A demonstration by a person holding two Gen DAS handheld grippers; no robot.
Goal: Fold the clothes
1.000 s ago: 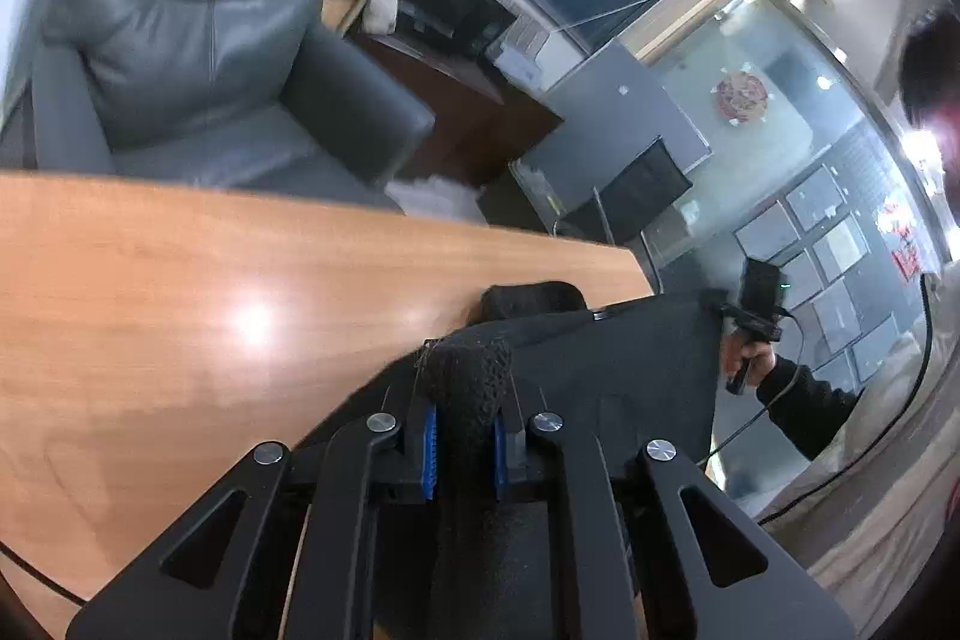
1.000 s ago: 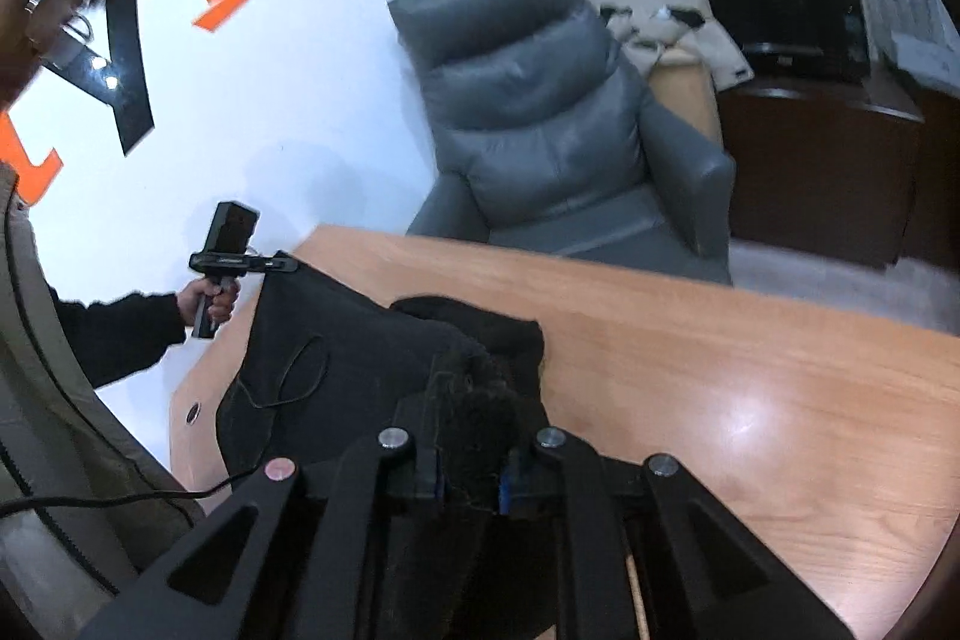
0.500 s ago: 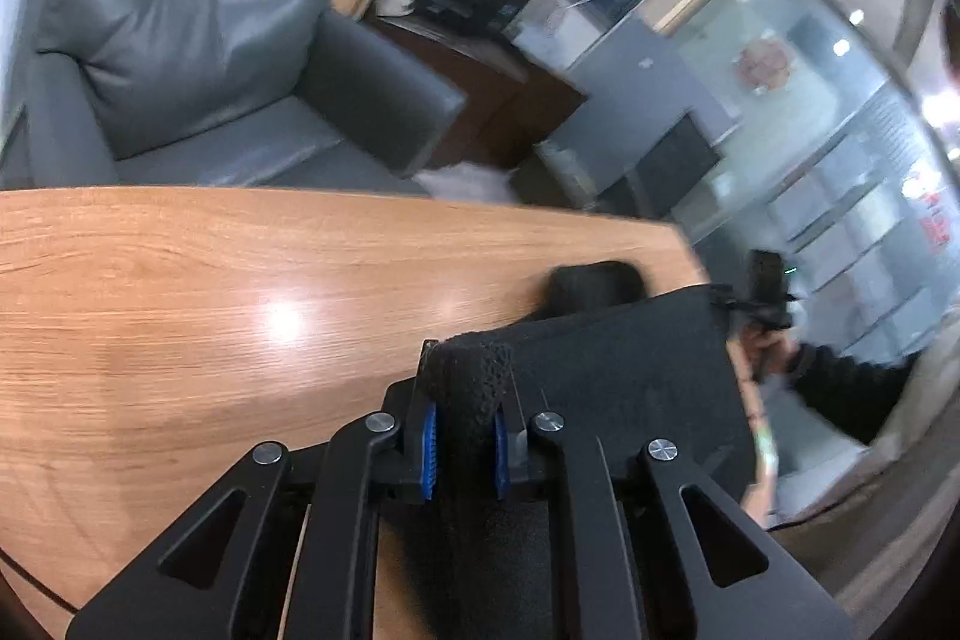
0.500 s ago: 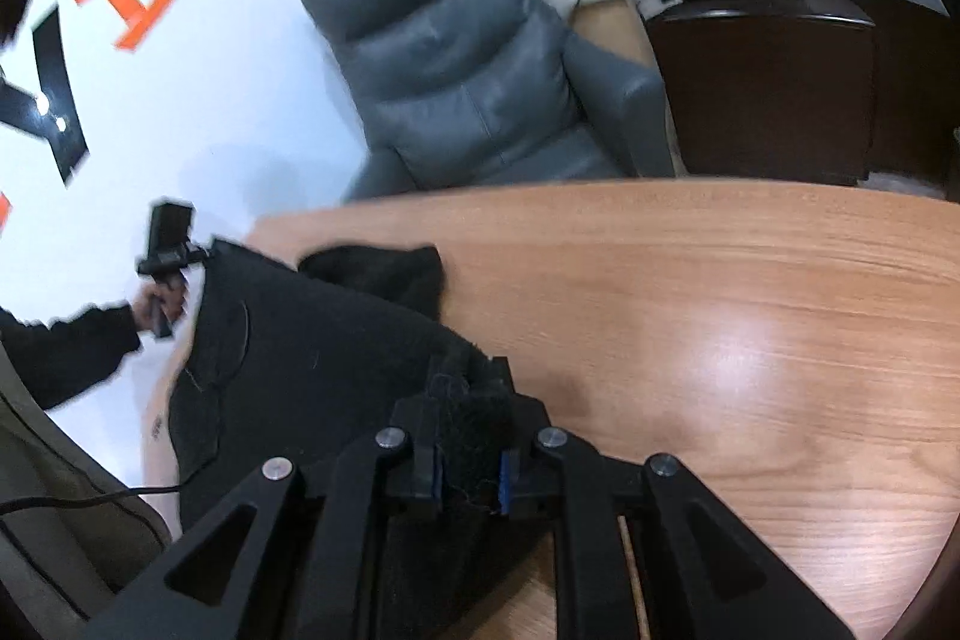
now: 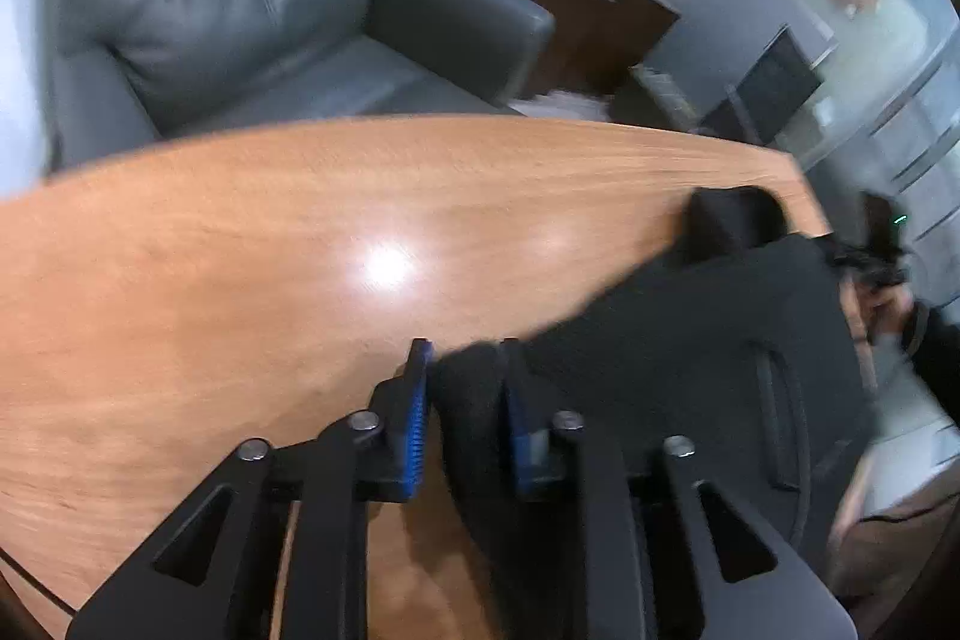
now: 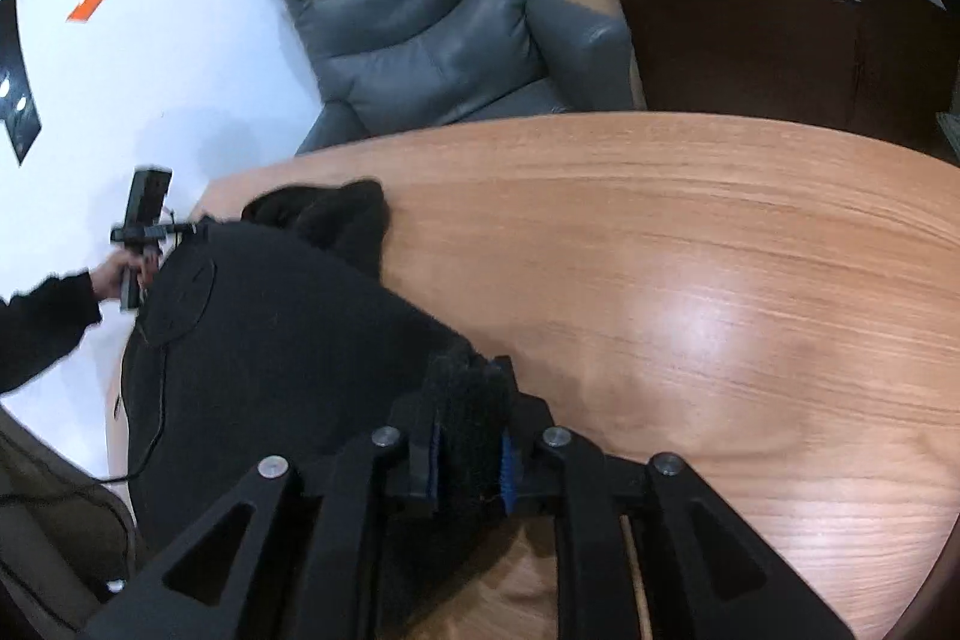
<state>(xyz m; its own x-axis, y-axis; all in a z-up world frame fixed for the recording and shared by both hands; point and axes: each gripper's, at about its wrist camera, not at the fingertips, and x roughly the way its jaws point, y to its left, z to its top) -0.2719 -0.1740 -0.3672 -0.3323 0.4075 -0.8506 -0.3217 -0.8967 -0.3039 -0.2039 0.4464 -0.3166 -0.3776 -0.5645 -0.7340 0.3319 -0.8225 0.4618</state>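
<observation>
Black clothing point(image 5: 690, 340) lies spread on the wooden bench point(image 5: 240, 280), at the right of the left wrist view and the left of the right wrist view point(image 6: 270, 340), with a bunched end toward the far edge point(image 6: 336, 214). What garment it is cannot be told: the cloth is one dark mass with hardly any seams showing, and its near part is cut off behind the gripper frames. The left hand-held gripper point(image 5: 465, 400) has a thick fold of the fabric between its blue pads; its jaws are opening, a gap shows beside the left pad, and the fold sits loose. The right hand-held gripper point(image 6: 468, 430) has its jaws opening too, with a fuzzy wad of the cloth still filling the space between them, so whether the pads press on it is hard to judge. In each view the other gripper shows only small and partly blurred at the far corner of the clothing, held in a hand point(image 6: 117, 274) with a dark sleeve point(image 6: 42, 322). A thin dark cable point(image 6: 159, 388) runs across the fabric; where it ends is out of frame. Beyond the bench stands a grey leather armchair point(image 6: 420, 22), softened by motion blur in the left view.
</observation>
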